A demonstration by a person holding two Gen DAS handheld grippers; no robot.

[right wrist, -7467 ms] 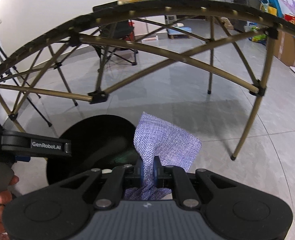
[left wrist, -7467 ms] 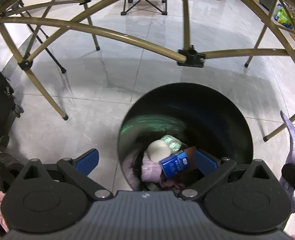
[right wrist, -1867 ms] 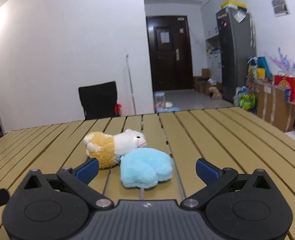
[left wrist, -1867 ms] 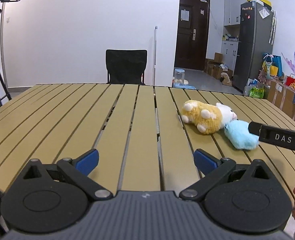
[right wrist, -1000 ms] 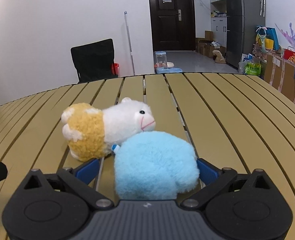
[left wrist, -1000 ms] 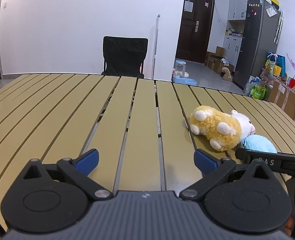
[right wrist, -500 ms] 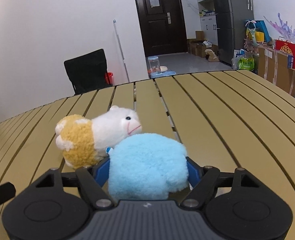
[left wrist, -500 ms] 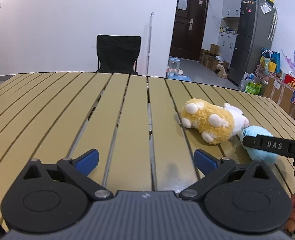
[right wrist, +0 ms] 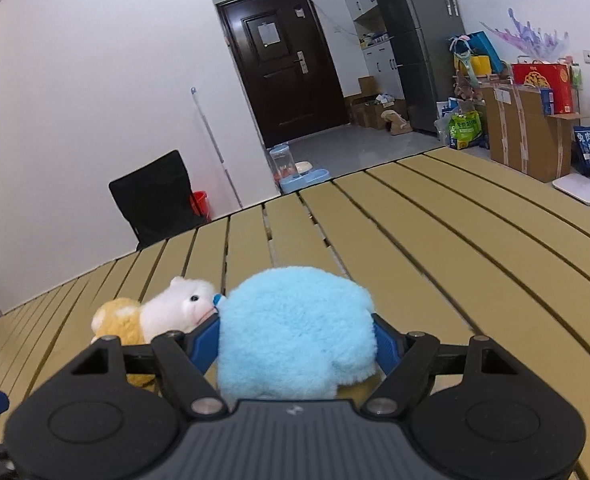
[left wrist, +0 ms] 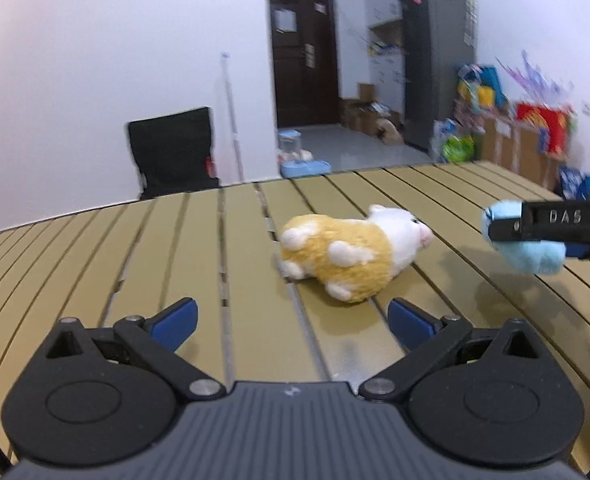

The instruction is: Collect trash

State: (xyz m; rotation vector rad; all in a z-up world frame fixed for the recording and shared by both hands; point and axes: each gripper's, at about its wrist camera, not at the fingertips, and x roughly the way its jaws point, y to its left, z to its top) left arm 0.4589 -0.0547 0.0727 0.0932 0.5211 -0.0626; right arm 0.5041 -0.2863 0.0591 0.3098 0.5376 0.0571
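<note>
A fluffy light-blue plush toy [right wrist: 295, 332] sits between the blue pads of my right gripper [right wrist: 295, 342], which is shut on it. In the left wrist view the same blue plush toy [left wrist: 535, 258] hangs a little above the slatted table [left wrist: 175, 248], held by the right gripper's black finger [left wrist: 555, 220], with its shadow on the slats below. A yellow and white plush animal [left wrist: 343, 256] lies on its side on the table, just ahead of my left gripper [left wrist: 293, 316]. The left gripper is open with nothing between its fingers. The plush animal [right wrist: 155, 316] also shows left of the blue toy.
The tan slatted table [right wrist: 455, 240] stretches far and right. Beyond its far edge stand a black chair [left wrist: 171, 152], a dark door [right wrist: 287, 68], a grey fridge [right wrist: 419, 40], and cardboard boxes [right wrist: 527, 128] and bags on the floor at the right.
My right gripper's jaws have come together on the blue plush toy and carried it up and away from the yellow and white animal. The left gripper has shifted sideways and rolled, staying open.
</note>
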